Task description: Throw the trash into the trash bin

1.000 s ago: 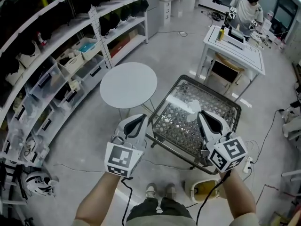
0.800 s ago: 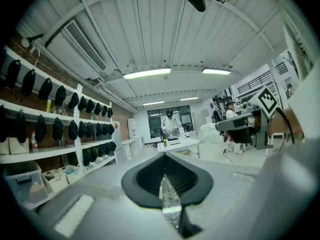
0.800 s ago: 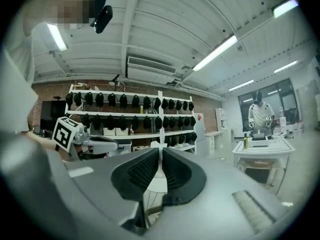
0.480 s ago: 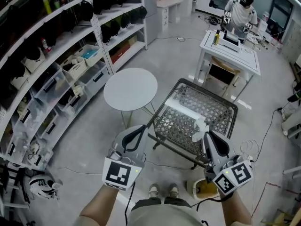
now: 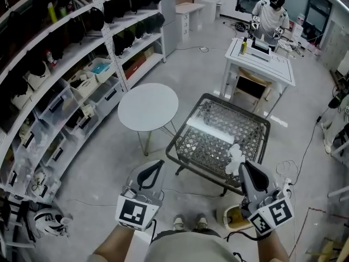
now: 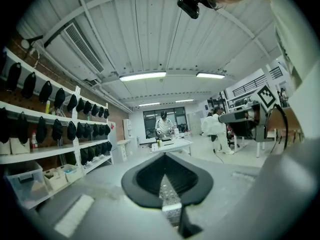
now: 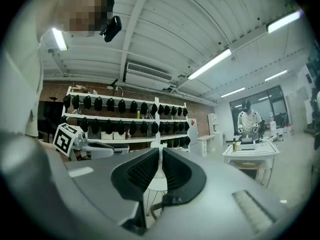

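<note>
**Paper wad pinched in the right gripper, bin waiting on the floor**

The right gripper (image 5: 245, 167) is clamping its jaws down on the paper wad (image 5: 235, 156), and the white crumple is sticking out past the jaw tips. In the right gripper view only a thin white sliver is showing between the two black pads. The wad is hanging over the near right corner of the wire mesh table (image 5: 218, 130), just inside its dark rim.

The left gripper (image 5: 154, 169) is hovering off to the left of that table with its jaws pressed together and gripping nothing; the left gripper view is showing just a narrow slit between them.

The trash bin (image 5: 232, 218), a yellowish tub, is sitting on the grey floor just beside the person's shoes (image 5: 188, 221), right under the right gripper and partly hidden by its marker cube.

Beyond the left gripper, a round white table (image 5: 148, 107) is standing just beside the mesh table. Farther back, another person (image 5: 270, 15) is working at a white desk (image 5: 256, 64).
</note>
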The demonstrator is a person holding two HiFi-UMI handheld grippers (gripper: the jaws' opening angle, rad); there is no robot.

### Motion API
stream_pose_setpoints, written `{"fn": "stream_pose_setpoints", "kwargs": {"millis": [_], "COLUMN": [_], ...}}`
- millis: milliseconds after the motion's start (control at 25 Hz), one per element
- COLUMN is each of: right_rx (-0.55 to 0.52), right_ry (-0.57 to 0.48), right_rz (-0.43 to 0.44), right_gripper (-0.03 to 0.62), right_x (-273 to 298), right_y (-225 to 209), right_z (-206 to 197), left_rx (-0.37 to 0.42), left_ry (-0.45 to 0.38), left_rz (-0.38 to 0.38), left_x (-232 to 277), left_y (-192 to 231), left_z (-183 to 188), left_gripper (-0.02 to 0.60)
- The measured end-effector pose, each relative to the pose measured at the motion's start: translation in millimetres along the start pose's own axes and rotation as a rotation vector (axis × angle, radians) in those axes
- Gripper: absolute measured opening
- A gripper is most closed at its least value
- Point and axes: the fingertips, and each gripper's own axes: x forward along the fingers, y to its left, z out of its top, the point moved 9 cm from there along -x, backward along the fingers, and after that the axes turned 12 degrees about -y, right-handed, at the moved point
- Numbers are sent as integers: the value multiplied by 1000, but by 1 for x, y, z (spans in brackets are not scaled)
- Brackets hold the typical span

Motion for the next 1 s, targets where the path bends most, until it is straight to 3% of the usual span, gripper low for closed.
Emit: {"fn": "stream_pose_setpoints", "kwargs": {"millis": [280,520,720,1000], "right_rx": [-13,-40,-45,-14], "right_ry": [-29,-43,-25,69], "right_rz": [-3,-53,-126,-293], "right_gripper": [26,26,26,26], "right_x": [-8,-23,-71,-153], "right_y": [6,-8,-37,-83], "right_z": [1,9,7,-20], "left_rx": [16,21,30,-36], "left_ry": [-27,-61,-78,-29], "left_rz": [-10,-86,-196,-369], "left_x": [5,29,64,113], "left_y": [-4,-31,-89,-182], "left_z": [8,21,19,-17], "left_gripper": [3,3,3,3]}}
